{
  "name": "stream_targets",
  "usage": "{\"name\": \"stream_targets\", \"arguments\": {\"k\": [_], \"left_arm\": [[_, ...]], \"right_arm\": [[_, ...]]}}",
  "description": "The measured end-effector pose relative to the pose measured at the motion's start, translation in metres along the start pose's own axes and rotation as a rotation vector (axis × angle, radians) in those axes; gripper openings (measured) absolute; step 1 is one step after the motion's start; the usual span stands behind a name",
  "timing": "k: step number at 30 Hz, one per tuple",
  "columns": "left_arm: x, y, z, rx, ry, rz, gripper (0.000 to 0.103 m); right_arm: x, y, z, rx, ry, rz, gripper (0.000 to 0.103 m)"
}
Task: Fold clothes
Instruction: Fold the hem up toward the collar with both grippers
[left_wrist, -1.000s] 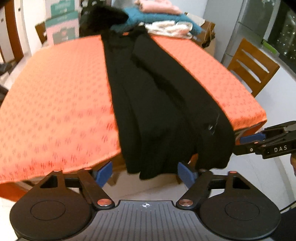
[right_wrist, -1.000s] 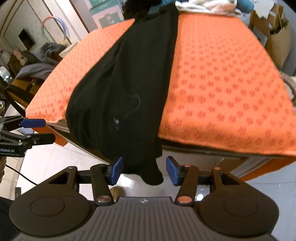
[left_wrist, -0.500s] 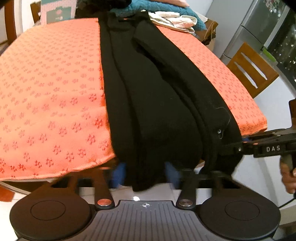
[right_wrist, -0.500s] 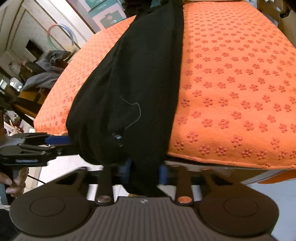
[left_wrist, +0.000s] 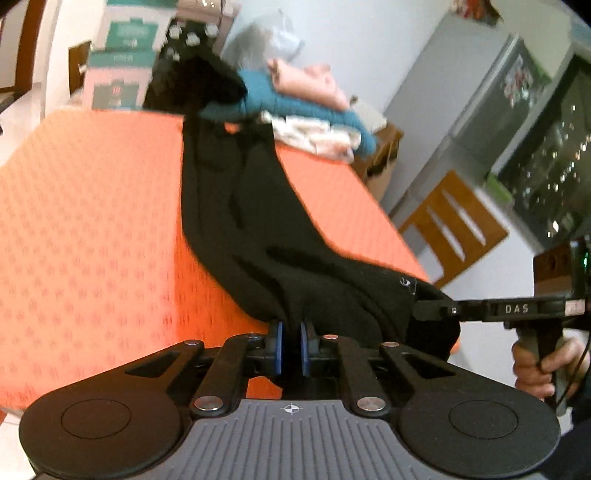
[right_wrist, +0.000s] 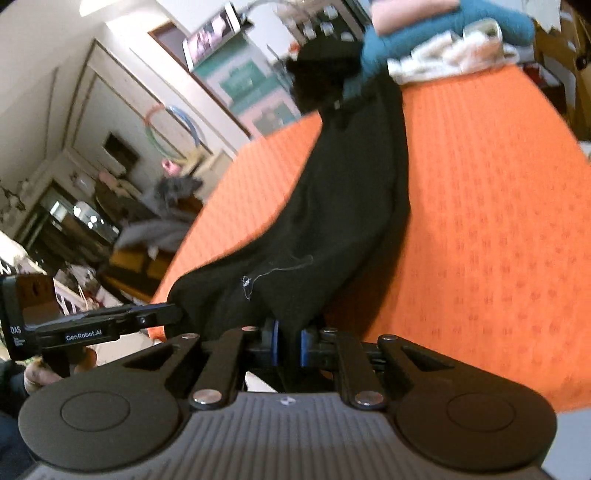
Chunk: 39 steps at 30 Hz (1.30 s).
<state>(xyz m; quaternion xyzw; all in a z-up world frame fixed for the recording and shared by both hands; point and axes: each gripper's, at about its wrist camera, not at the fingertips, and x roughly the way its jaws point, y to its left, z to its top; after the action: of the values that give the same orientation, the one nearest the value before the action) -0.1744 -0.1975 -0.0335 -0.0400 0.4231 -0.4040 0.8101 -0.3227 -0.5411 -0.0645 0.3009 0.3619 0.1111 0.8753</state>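
Blue pads (left_wrist: 277, 345) of my left gripper (left_wrist: 290, 345) pinch the black garment's (left_wrist: 236, 206) near hem; my right gripper (right_wrist: 288, 347) clamps the same hem. It stretches across the orange table (left_wrist: 92, 229) toward piled clothes (left_wrist: 306, 103).

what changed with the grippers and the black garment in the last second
Both grippers went from open to shut: the left gripper and right gripper each clamped the near hem of the black garment and lifted it off the table edge. The orange tablecloth and the clothes pile stayed put.
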Motion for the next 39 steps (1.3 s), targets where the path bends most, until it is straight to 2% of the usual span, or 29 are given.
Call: {"name": "stream_targets", "arguments": {"k": [4,7,11,16,22,28,30,32,33,34,35,36,37,39], "left_arm": [[0.010,0.002,0.040,-0.016,-0.042,0.012,0.012],[0.031,0.005,0.072,0.005,-0.057,0.034,0.012],[0.065,0.011,0.112,0.045,-0.058,0.041,0.012],[0.117,0.025,0.147,0.083,-0.025,0.066,0.012],[0.173,0.050,0.163,0.103,0.055,0.113,0.012],[0.216,0.064,0.155,0.144,0.139,0.160,0.015],[0.221,0.064,0.151,0.152,0.141,0.169,0.016],[0.220,0.061,0.150,0.159,0.131,0.182,0.019],[0.218,0.059,0.151,0.161,0.128,0.190,0.024],[0.213,0.057,0.153,0.165,0.120,0.195,0.037],[0.208,0.055,0.155,0.169,0.113,0.201,0.045],[0.203,0.053,0.157,0.172,0.105,0.207,0.061],[0.195,0.050,0.156,0.189,0.102,0.201,0.066],[0.181,0.046,0.154,0.223,0.096,0.187,0.069]], "right_arm": [[0.003,0.000,0.046,0.021,-0.040,-0.011,0.012],[0.010,-0.007,0.077,0.032,-0.055,-0.032,0.012],[0.035,-0.016,0.113,0.038,-0.069,-0.076,0.012],[0.085,-0.033,0.156,0.047,-0.048,-0.134,0.012],[0.145,-0.060,0.184,0.053,0.026,-0.205,0.012],[0.180,-0.082,0.188,0.058,0.095,-0.234,0.013],[0.184,-0.087,0.185,0.058,0.109,-0.234,0.013],[0.184,-0.088,0.185,0.051,0.114,-0.227,0.014],[0.182,-0.087,0.186,0.046,0.119,-0.223,0.017],[0.179,-0.084,0.188,0.035,0.126,-0.224,0.018],[0.176,-0.080,0.189,0.023,0.134,-0.226,0.021],[0.173,-0.077,0.191,0.010,0.141,-0.227,0.032],[0.167,-0.070,0.192,-0.028,0.143,-0.235,0.045],[0.155,-0.057,0.193,-0.111,0.145,-0.250,0.059]]}}
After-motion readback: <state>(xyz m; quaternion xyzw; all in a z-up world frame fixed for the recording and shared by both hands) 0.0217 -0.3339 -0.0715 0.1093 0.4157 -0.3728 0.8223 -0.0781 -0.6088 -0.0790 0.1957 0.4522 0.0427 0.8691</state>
